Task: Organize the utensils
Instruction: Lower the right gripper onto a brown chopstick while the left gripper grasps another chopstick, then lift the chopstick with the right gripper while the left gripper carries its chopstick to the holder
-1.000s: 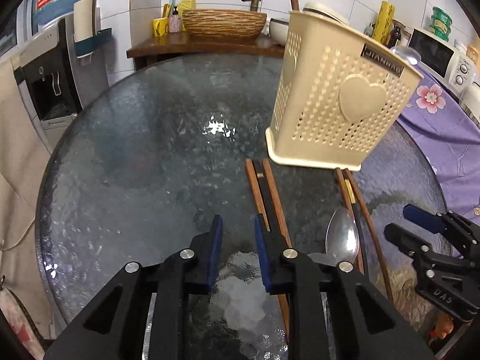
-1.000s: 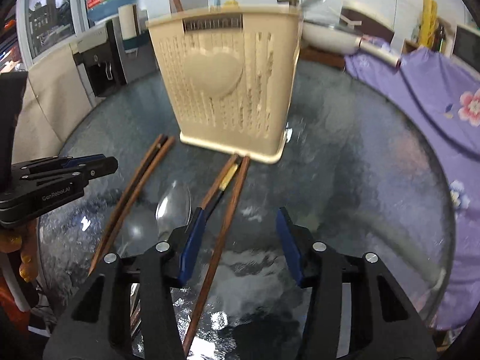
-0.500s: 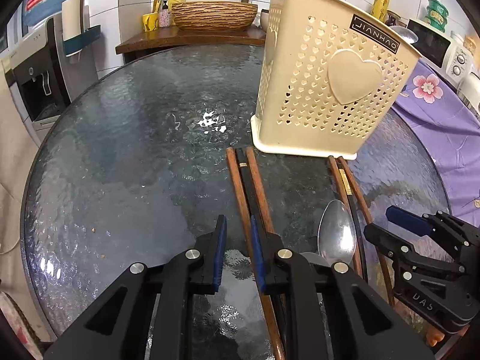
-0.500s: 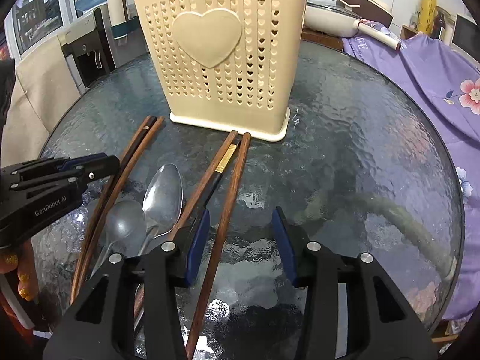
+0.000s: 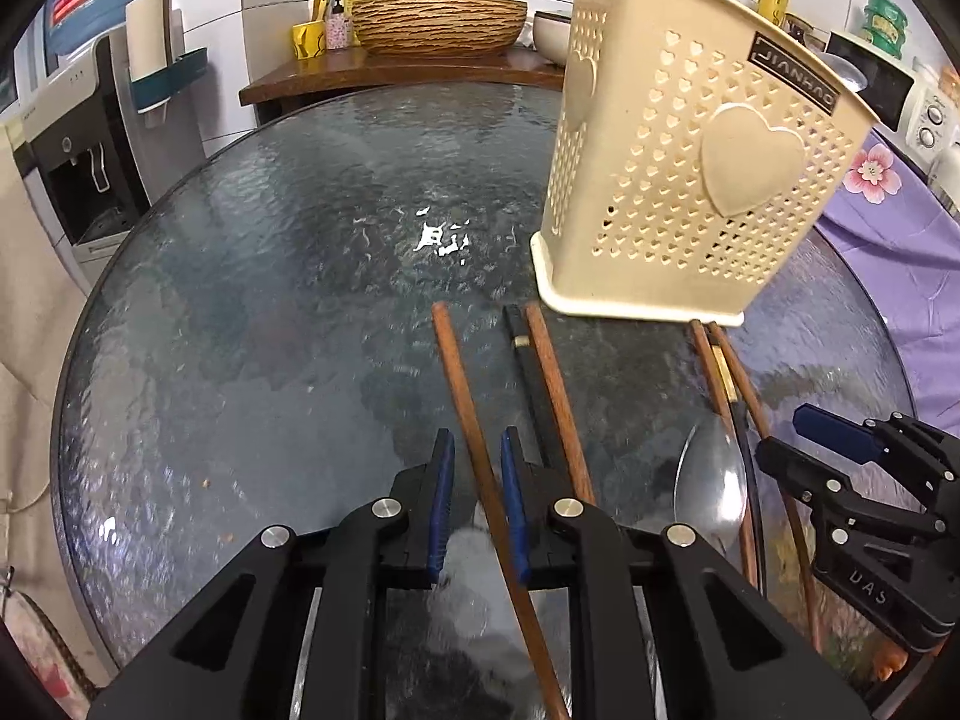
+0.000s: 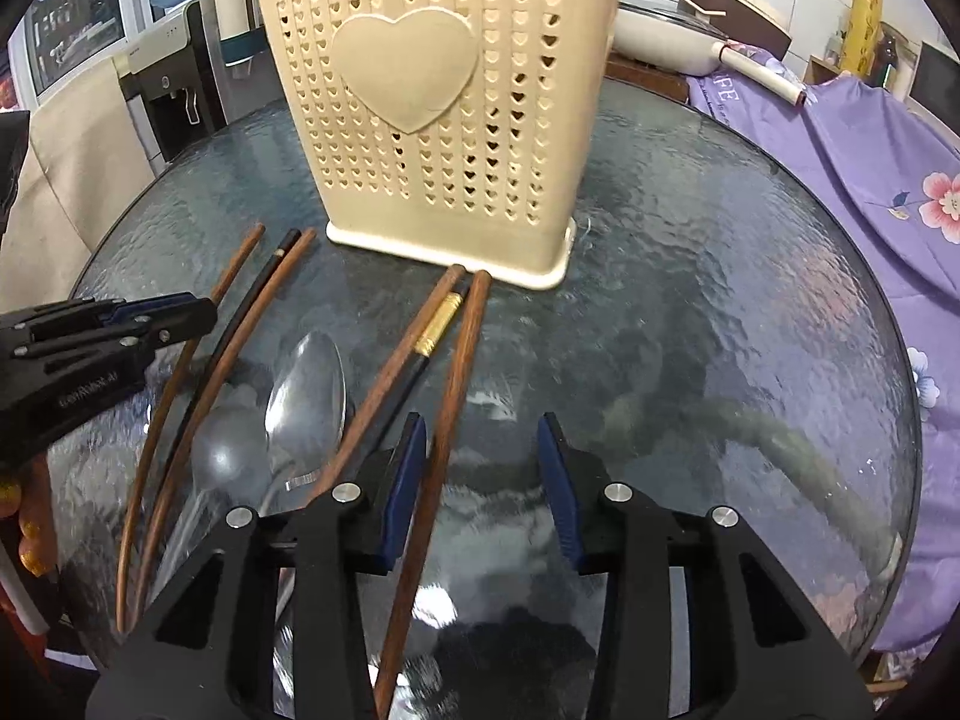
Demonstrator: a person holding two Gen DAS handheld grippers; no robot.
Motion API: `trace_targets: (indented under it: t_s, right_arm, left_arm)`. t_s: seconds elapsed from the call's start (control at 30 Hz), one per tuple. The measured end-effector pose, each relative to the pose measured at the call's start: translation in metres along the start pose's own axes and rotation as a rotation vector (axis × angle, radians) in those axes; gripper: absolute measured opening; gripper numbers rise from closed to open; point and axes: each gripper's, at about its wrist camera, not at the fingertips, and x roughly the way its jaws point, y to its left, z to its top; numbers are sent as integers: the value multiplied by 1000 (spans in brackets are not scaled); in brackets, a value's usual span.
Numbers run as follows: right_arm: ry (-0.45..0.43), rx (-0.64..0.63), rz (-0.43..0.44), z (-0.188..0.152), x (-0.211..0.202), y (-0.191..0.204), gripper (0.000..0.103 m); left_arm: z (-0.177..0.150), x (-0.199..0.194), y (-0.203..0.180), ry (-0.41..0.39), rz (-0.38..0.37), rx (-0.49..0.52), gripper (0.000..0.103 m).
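On the round glass table [image 5: 270, 300] a cream heart-pattern utensil holder [image 5: 690, 180] stands upright. My left gripper [image 5: 478, 474] is shut on a brown chopstick [image 5: 462, 384], which runs slantwise between its pads, splayed away from a black chopstick [image 5: 528, 372] and a brown one [image 5: 555, 372]. My right gripper [image 6: 483, 468] is open. A brown chopstick [image 6: 462, 360] passes just inside its left finger and the right pad is well clear. A gold-banded black chopstick [image 6: 438, 324], another brown one [image 6: 390, 366] and two metal spoons [image 6: 306, 390] lie to its left.
A water dispenser [image 5: 90, 150] stands beyond the table's left edge. Behind the table, a wooden shelf carries a woven bowl [image 5: 438, 24]. A purple flowered cloth [image 6: 840, 180] hangs along the right side. The left gripper [image 6: 180, 318] shows at the right wrist view's left edge.
The left jaws narrowed onto the leftmost brown chopstick, whose far end swung away from its two neighbours. The right jaws narrowed and that gripper came a little lower over its chopstick.
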Motion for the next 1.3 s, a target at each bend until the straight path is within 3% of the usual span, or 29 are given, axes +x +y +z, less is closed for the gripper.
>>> trace_targets:
  t_s: [0.27,0.43,0.63,1.0,1.3]
  right_arm:
    - [-1,31,-24,24,17,2,32]
    - [1,51,-42,34,23,3,25]
    - [3,49,-40,36,25,7,10]
    - [14,73,74,22,15,-2,8]
    - [-74,68,131,25,-21,-10,8]
  left_arm:
    - [19,12,2,20,2,-17,15]
    - [28,18,5,24,18,-24,9]
    - [30,21,2,23,38,-4,9]
    - [19,15,-9,21,30,4,8]
    - [25,-17,-7,-51,-21,-22,7]
